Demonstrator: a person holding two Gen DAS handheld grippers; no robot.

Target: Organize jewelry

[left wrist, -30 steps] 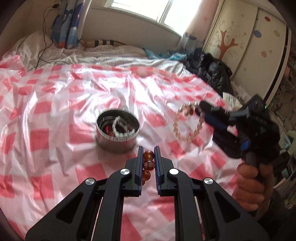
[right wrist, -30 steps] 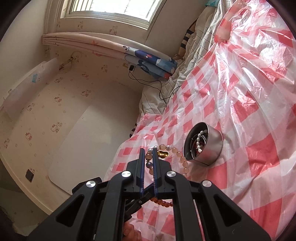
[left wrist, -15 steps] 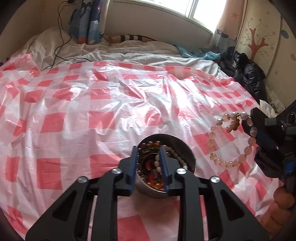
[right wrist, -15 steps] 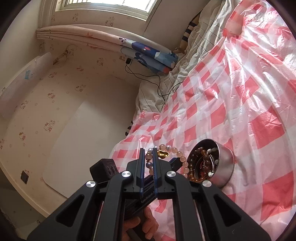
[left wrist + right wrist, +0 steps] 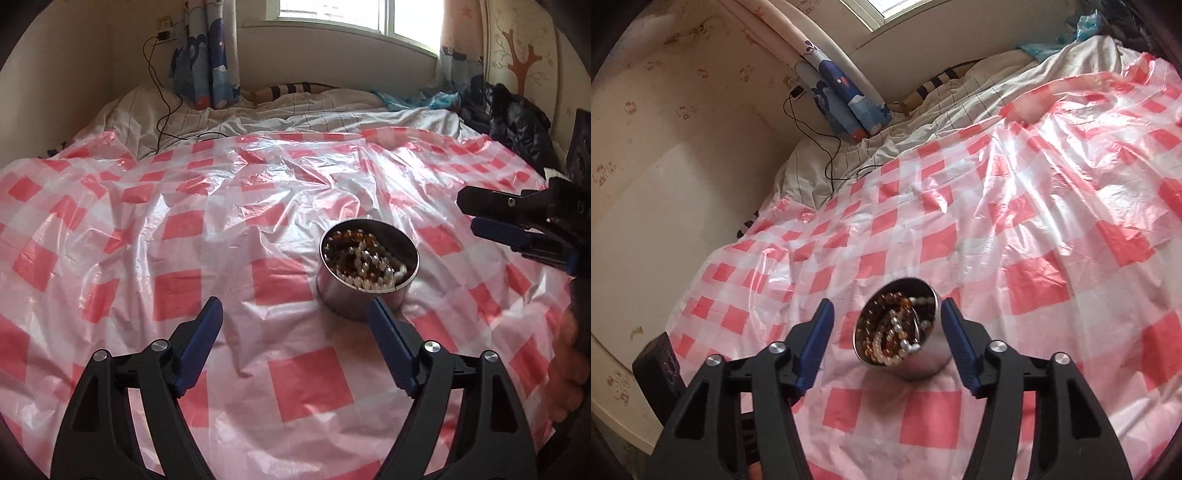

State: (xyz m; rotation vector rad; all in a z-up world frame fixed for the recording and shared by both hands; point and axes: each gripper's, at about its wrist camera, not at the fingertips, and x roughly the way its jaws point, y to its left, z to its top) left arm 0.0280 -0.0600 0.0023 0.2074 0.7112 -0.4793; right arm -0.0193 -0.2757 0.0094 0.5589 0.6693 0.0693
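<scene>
A round steel tin (image 5: 360, 295) stands on the red-and-white checked sheet (image 5: 177, 229). It holds several bead bracelets (image 5: 365, 258), amber, white and pale. My left gripper (image 5: 295, 314) is open and empty, pulled back in front of the tin, which lies toward its right finger. In the right wrist view the tin (image 5: 925, 363) and its beads (image 5: 894, 332) sit between the fingers of my right gripper (image 5: 886, 314), which is open and empty just above it. The right gripper also shows in the left wrist view (image 5: 491, 218), to the right of the tin.
The sheet covers a bed. A white quilt (image 5: 258, 114) and a black cable (image 5: 162, 110) lie at the far end. Dark clothes (image 5: 517, 118) are piled at the far right by a wardrobe. A wall runs along the left side (image 5: 665, 166).
Both grippers have opened. The amber bracelet left the left gripper and the pale bracelet left the right one; both now lie in the tin. The left gripper has drawn back to the left.
</scene>
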